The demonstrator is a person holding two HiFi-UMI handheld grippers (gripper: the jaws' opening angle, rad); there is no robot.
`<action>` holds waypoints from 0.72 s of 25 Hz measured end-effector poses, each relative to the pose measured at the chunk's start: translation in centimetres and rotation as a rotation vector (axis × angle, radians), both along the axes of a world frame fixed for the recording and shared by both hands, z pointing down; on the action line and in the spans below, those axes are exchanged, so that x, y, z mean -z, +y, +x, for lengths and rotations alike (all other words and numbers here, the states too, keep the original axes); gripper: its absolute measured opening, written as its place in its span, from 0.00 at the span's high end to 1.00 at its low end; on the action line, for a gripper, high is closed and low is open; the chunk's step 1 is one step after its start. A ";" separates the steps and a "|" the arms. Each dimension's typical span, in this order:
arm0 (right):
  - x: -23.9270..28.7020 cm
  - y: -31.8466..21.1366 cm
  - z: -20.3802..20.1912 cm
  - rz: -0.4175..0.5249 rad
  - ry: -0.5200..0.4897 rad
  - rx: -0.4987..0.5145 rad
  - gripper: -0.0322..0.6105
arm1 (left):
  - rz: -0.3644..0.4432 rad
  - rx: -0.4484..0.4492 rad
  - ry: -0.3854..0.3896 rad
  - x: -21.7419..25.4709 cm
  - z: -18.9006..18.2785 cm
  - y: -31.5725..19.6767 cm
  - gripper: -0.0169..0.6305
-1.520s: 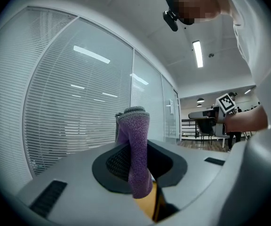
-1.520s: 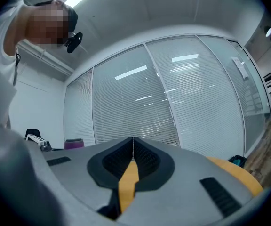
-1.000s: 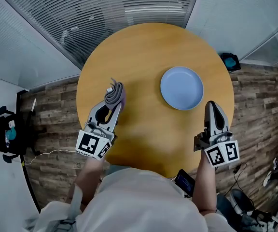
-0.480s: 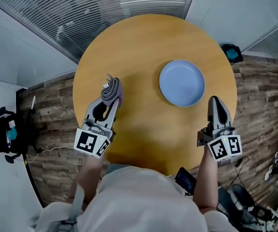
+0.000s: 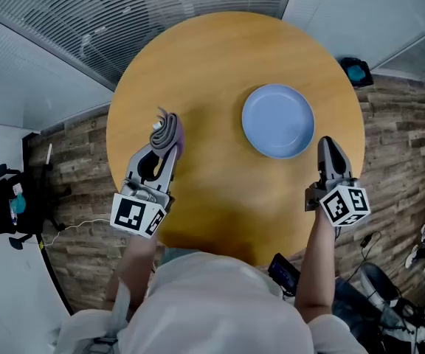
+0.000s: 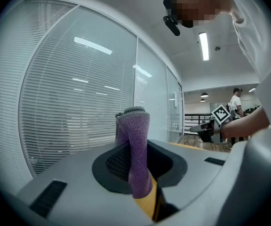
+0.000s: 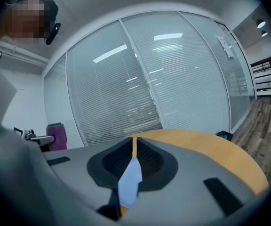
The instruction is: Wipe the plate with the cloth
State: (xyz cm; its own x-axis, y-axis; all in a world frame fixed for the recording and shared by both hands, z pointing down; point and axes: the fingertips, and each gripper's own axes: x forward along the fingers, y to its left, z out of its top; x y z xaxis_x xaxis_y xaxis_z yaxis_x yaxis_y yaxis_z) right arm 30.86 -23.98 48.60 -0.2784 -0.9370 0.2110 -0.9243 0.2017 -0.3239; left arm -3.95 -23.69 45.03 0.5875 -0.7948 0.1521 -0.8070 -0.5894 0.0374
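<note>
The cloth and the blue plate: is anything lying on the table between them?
Nothing. In the head view, only bare wooden table lies between the cloth and the plate.

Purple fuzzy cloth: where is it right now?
In the head view the purple fuzzy cloth is at left, pinched in the left gripper over the round wooden table, left of the blue plate.

We find the plate [image 5: 277, 120] round and pale blue, lying flat and face up on the right half of the table [image 5: 220, 57]. The cloth [image 5: 167, 130], purple with a grey side, is folded and pinched between the jaws of the left gripper [image 5: 162, 147]. It juts past their tips, well apart from the plate.
</note>
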 end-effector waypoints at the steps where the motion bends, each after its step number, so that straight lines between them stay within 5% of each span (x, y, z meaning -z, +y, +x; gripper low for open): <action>1: -0.8 -0.2 0.0 -0.013 -0.006 0.005 0.92 | 0.002 0.000 -0.004 -0.1 -0.2 0.0 0.86; 7: -5.3 -1.3 0.9 -0.085 -0.072 -0.001 0.92 | -0.010 -0.001 -0.006 -0.7 -0.2 -0.2 0.86; 18: -10.4 -3.5 3.3 -0.182 0.082 -0.070 0.91 | -0.028 -0.007 -0.003 -1.6 -0.3 -0.5 0.86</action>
